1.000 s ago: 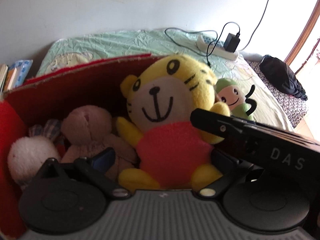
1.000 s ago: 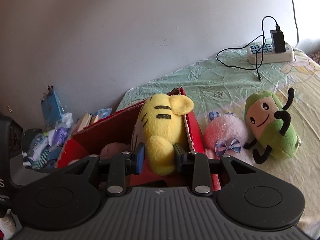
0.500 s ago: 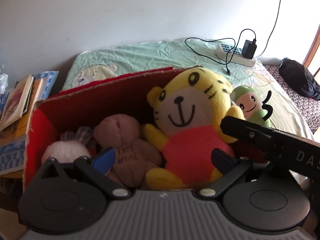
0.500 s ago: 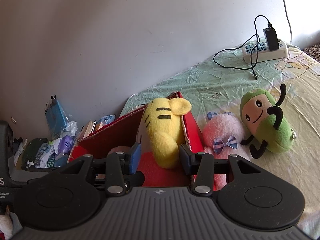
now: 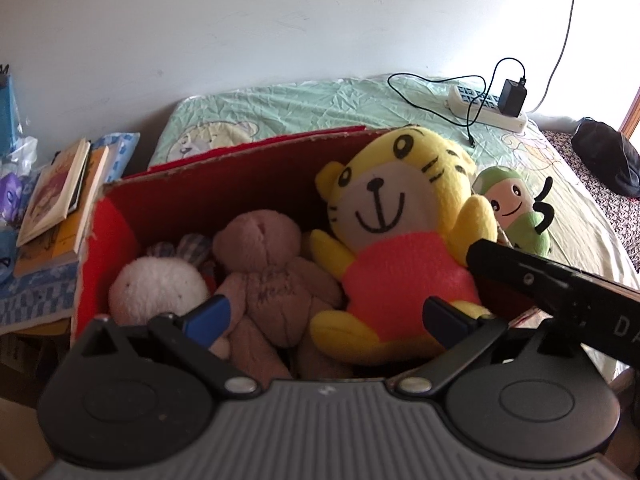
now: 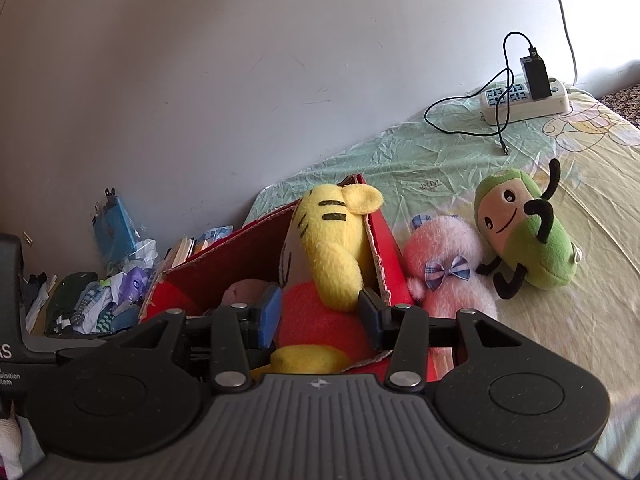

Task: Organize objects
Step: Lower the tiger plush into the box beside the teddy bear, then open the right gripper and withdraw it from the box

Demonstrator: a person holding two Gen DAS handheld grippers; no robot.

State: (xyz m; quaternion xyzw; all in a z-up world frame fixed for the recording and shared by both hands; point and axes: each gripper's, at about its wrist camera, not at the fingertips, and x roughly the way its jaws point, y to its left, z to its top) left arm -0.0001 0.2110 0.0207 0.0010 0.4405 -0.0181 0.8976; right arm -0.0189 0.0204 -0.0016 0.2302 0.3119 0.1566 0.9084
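A red cardboard box [image 5: 224,184] stands on the bed and holds a white plush [image 5: 156,288], a brown bear [image 5: 272,276] and a yellow tiger in a red shirt [image 5: 400,248]. The tiger leans on the box's right wall [image 6: 384,240]. My left gripper [image 5: 326,318] hangs open over the box's near side, holding nothing. My right gripper [image 6: 320,314] is open too, its fingers standing either side of the tiger's body [image 6: 332,248] without pinching it. On the sheet right of the box lie a pink plush [image 6: 448,264] and a green plush [image 6: 528,232].
A power strip with charger and cable [image 6: 524,98] lies near the wall. Books [image 5: 60,200] and clutter [image 6: 100,292] are piled left of the box. A black bag [image 5: 608,160] sits at the far right. The right gripper's black housing [image 5: 560,284] crosses the left view.
The right gripper's fingers have spread and let go of the tiger's arm. Both grippers have drawn back from the box. The tiger stays in the box.
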